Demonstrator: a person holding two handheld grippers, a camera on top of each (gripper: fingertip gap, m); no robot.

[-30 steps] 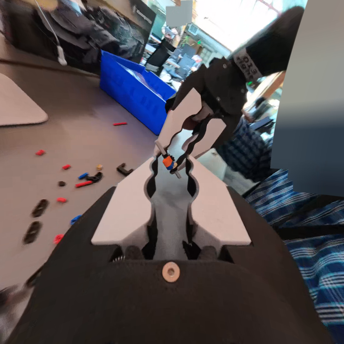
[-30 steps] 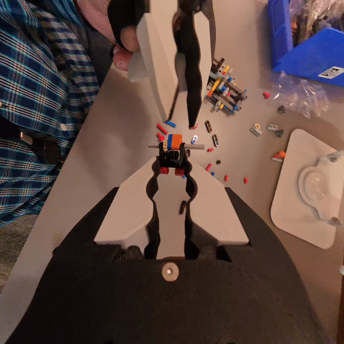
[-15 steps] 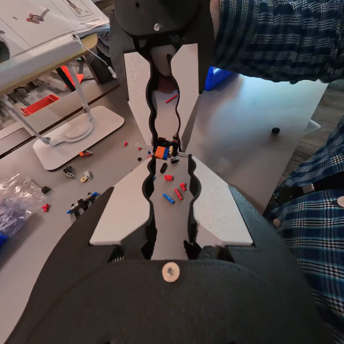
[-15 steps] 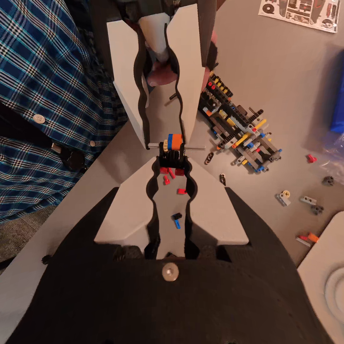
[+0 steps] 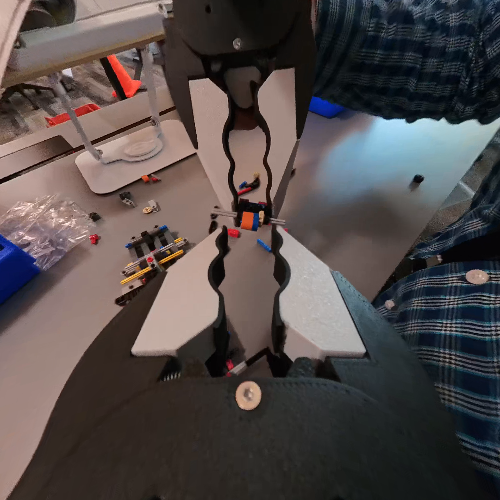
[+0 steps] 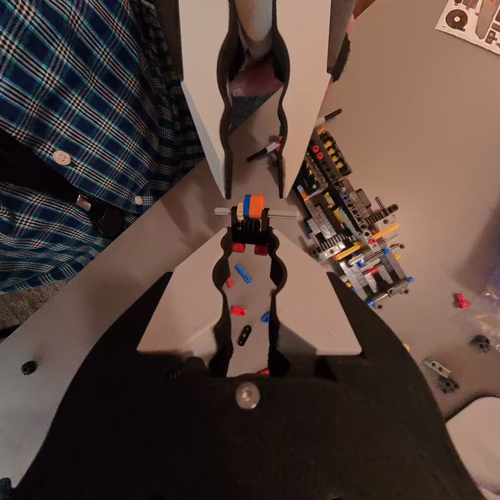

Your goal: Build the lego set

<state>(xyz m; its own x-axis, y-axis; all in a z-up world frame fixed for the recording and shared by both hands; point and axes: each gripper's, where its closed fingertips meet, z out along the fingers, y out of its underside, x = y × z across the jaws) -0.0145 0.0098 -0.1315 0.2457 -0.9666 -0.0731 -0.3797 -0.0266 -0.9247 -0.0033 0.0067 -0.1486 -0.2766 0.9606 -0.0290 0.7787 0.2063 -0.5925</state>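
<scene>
The right gripper (image 6: 249, 232) clamps the axle sub-assembly (image 6: 250, 213); the left gripper (image 6: 253, 196), jaws parted, sits at 12 o'clock, straddling it, axle crosswise.

On my desk (image 5: 67, 338) a white stand base (image 5: 130, 159) sits at the far side with thin metal legs rising from it, and a crumpled clear plastic bag (image 5: 43, 227) lies just beside a blue bin (image 5: 13, 267) at the left edge. Past the desk I see an orange cone (image 5: 123, 78) on the floor and a flat red tray (image 5: 71, 115) near it. My blue plaid shirt (image 6: 81, 113) fills the left of the right wrist view.
</scene>
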